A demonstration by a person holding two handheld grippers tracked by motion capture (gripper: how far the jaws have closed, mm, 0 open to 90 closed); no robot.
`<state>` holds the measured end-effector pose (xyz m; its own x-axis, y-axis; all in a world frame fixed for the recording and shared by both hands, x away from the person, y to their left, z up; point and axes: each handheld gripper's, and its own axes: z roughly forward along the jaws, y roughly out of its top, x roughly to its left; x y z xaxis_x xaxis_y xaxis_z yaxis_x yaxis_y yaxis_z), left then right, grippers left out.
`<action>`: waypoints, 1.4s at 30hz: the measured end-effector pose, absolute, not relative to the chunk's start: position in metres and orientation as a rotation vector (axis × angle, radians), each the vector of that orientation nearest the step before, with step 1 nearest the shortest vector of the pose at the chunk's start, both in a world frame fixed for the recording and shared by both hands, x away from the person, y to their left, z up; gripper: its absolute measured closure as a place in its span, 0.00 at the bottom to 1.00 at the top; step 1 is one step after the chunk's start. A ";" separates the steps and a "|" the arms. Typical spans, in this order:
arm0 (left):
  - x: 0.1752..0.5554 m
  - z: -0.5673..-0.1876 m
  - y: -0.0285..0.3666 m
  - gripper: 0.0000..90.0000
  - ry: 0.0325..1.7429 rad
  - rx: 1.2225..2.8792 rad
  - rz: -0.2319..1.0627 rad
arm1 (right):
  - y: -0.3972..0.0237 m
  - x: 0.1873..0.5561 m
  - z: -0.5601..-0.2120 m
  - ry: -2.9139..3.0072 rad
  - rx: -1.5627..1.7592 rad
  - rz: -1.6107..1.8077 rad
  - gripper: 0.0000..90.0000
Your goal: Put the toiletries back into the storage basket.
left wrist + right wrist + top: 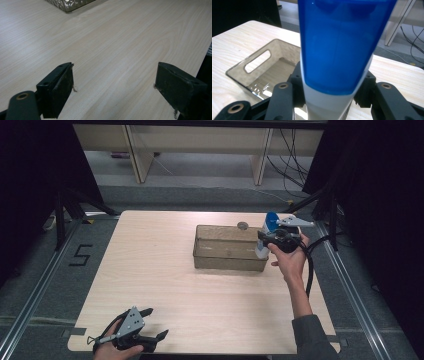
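1. The right gripper (263, 238) pinches the blue-capped bottle (266, 234) at the bin's (227, 261) 3 o'clock end — the tall bottle may swing and strike the rim.
2. Grip depth seems shallow — slippage possible.
3. The left gripper (157, 323) rests at the table's (165, 270) 7 o'clock, spread, holding nothing.

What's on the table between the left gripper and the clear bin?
Nothing: in the high view, bare wooden tabletop runs from the left gripper to the clear bin.

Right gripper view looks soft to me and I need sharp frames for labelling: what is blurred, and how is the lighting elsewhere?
Right gripper view: the blue-and-white bottle sits too close, soft-edged; the clear bin behind is sharper. Left gripper view: tabletop evenly lit, jaws crisp. High view: surroundings dark, table bright.
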<state>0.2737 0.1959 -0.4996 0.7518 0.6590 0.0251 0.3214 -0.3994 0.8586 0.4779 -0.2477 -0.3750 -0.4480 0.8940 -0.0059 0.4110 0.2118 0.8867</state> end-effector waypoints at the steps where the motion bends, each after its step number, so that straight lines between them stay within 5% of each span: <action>1: 0.274 -0.499 0.197 0.16 0.740 2.010 0.456 | -0.247 0.479 -0.376 1.950 1.198 1.191 0.61; 42: 0.273 -0.499 0.197 0.16 0.741 2.006 0.456 | -0.240 0.503 -0.425 1.987 1.293 1.100 0.61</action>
<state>0.2734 0.1966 -0.4991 0.7502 0.6607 0.0250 0.3201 -0.3960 0.8606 0.5031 -0.2403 -0.4249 -0.4076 0.9131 0.0054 0.4893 0.2134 0.8456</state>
